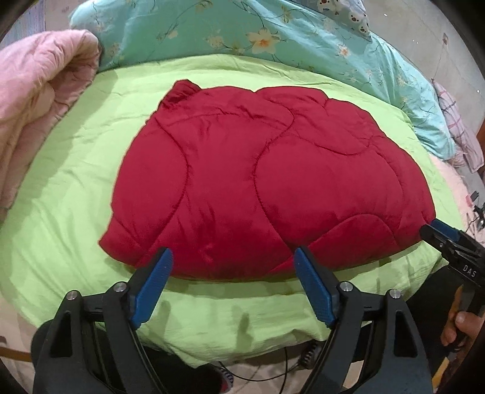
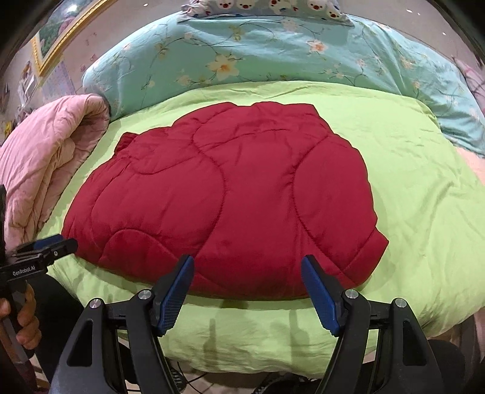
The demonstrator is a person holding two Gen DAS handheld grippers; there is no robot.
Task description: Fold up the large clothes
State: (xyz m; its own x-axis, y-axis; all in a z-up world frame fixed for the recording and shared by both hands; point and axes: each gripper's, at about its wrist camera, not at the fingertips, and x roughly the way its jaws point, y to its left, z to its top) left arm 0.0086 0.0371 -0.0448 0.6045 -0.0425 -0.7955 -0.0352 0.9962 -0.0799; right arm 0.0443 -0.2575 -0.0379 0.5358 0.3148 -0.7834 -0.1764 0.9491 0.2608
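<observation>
A red quilted padded jacket (image 1: 266, 181) (image 2: 224, 206) lies folded into a broad bundle on a light green sheet (image 1: 75, 188) (image 2: 418, 188) spread over a bed. My left gripper (image 1: 233, 251) hovers at the jacket's near edge, left of its middle, jaws wide apart with nothing between the blue pads (image 1: 154, 282). My right gripper (image 2: 248, 257) hovers at the same near edge further right, also open and empty. Each gripper shows in the other's view: the right gripper (image 1: 439, 232) beside the jacket's right corner, the left gripper (image 2: 54, 242) beside its left corner. A hand holds each handle.
A rolled pink quilt (image 1: 39, 100) (image 2: 45, 151) lies along the left. A turquoise floral duvet (image 1: 242, 27) (image 2: 272, 51) and a cartoon-print pillow (image 2: 263, 6) lie at the back. Black cables (image 1: 266, 372) run on the floor below the bed's front edge.
</observation>
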